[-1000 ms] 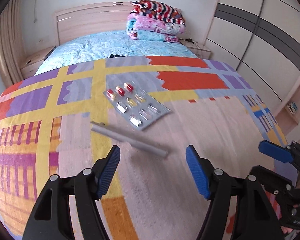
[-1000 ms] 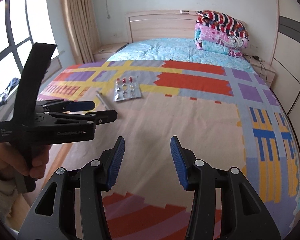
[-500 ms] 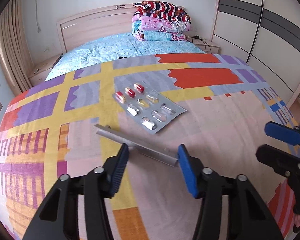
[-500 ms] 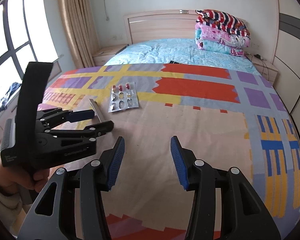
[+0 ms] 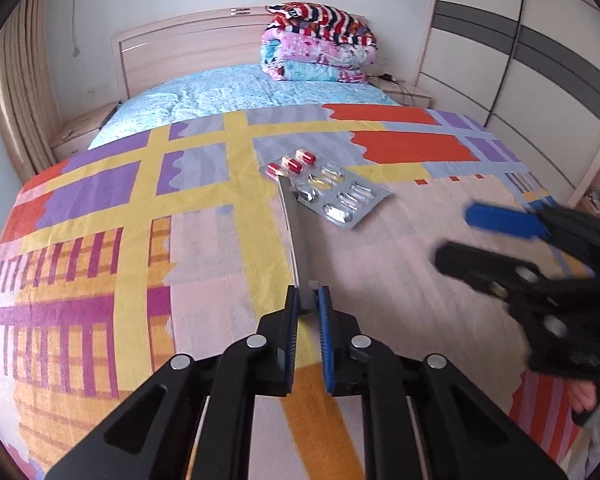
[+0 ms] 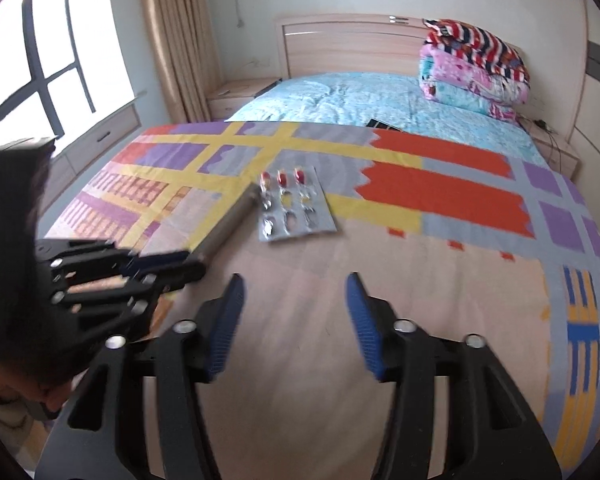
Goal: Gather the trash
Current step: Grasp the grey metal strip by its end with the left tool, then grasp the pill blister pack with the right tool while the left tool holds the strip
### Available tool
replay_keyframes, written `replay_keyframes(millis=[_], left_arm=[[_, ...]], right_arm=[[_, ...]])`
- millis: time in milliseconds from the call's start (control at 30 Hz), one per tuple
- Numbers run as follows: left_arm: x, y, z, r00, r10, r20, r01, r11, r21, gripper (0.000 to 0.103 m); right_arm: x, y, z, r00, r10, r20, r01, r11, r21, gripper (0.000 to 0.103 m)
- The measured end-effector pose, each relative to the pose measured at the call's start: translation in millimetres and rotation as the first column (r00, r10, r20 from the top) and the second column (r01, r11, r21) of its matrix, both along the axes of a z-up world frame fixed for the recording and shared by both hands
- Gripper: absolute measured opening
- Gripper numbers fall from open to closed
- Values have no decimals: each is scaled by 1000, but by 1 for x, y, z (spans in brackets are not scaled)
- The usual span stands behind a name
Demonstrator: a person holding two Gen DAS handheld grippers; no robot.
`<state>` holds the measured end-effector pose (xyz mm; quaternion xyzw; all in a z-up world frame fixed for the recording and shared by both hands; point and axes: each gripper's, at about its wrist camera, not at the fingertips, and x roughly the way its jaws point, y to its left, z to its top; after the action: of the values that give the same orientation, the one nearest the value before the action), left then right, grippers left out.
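On the left, the left gripper [image 5: 308, 300] has its jaws pinched nearly together on the near end of a grey strip [image 5: 294, 232]. The strip runs from the fingertips toward twelve o'clock, its far end reaching the near left corner of a blister pack [image 5: 328, 192]; whether it overlaps or only touches the pack cannot be told. In the right wrist view the same gripper [image 6: 180, 264] sits at nine o'clock, with the strip [image 6: 232, 218] slanting up toward one o'clock to the pack's left edge.

The pack [image 6: 294, 206] lies flat on the patterned blanket [image 6: 420, 300], around the middle of the bed, with three red capsules in its far row.

To the right, the right gripper [image 6: 296, 320] hovers over bare blanket with its jaws spread wide and nothing between them. In the left wrist view it [image 5: 484, 236] shows blurred at three o'clock.

Folded quilts [image 5: 320, 48] are stacked at the headboard, at twelve to one o'clock.
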<state>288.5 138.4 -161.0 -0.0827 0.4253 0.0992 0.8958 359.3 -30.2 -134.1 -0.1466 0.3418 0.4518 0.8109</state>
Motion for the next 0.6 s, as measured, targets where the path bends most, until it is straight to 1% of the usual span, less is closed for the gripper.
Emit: replay_keyframes(millis=[133,200,267,400,533,600], left_arm=[[-7,5,1,1000,17,-5,-17,1000,7,10],[-11,9,3,999,32,3,-32,999,0,10],[-16,13,2,999,38,8,-38,999,-10,10],[-22,14,2,999,34,16,-34,999,-20,10],[-26,16,1,999,35,19,-35,999,-24,10],[-29,17,2,999,37,21,-37,999,-21,10]], right_arm=[[9,20,-4,999,39,20,-38,999,-36,59],[17,28,-6,999,51,15,-50,998,-48,59],[24,35,-9,997,70,-8,-71,996,-53,66],[31,46,-13,997,79,-2,-79,993,-86,67],[32,60,-13,996,78,52,-71,989,-126,67],[33,65,-15,994,87,61,-78,987,-141,67]])
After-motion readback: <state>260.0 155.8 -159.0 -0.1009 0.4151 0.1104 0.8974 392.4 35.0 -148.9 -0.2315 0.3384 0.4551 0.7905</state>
